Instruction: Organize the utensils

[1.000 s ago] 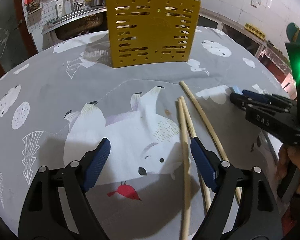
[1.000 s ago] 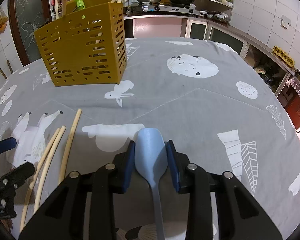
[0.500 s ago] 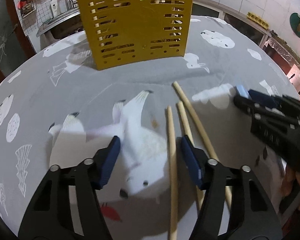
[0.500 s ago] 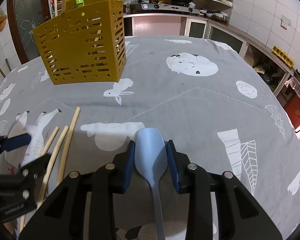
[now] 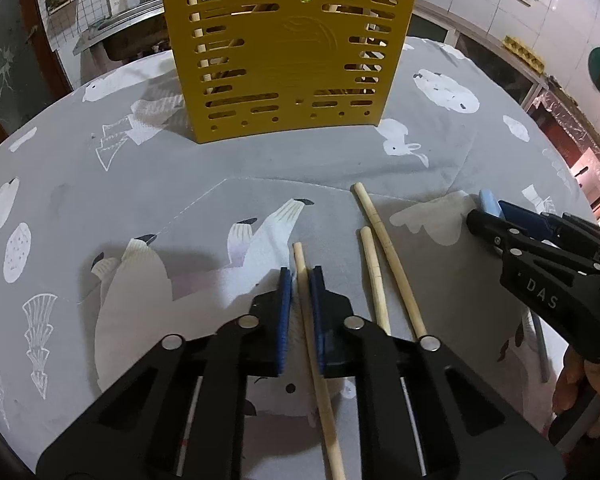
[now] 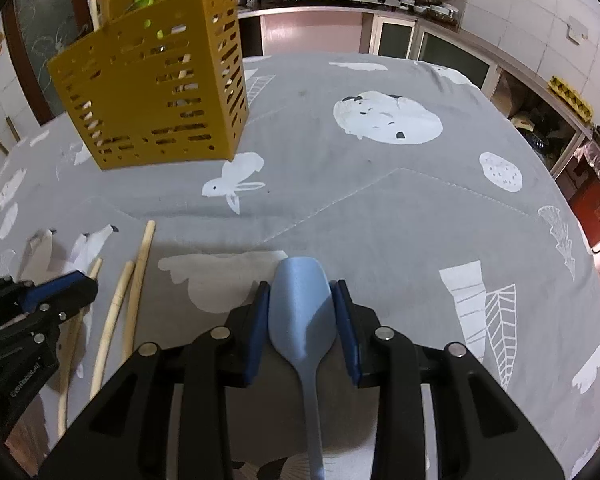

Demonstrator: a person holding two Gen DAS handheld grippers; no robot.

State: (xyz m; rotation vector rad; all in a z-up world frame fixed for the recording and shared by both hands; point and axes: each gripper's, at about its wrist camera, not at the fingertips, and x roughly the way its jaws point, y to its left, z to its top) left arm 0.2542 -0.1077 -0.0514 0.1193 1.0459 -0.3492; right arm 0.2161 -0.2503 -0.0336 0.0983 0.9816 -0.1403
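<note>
Both wrist views look low across the table (close) toward the yellow holder (image 5: 286,52).

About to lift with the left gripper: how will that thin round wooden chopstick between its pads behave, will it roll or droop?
The thin round wooden chopstick is probably stiff and light; it lies straight. Being round and smooth, it may roll on the grey cloth if nudged. The left gripper pinches it near one end, so the long free end could swing down.

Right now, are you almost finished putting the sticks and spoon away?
Not yet. Some sticks already stand in the yellow basket. The left tool has closed on one chopstick, the right tool grips the blue spoon. Two more chopsticks lie on the cloth.
</note>
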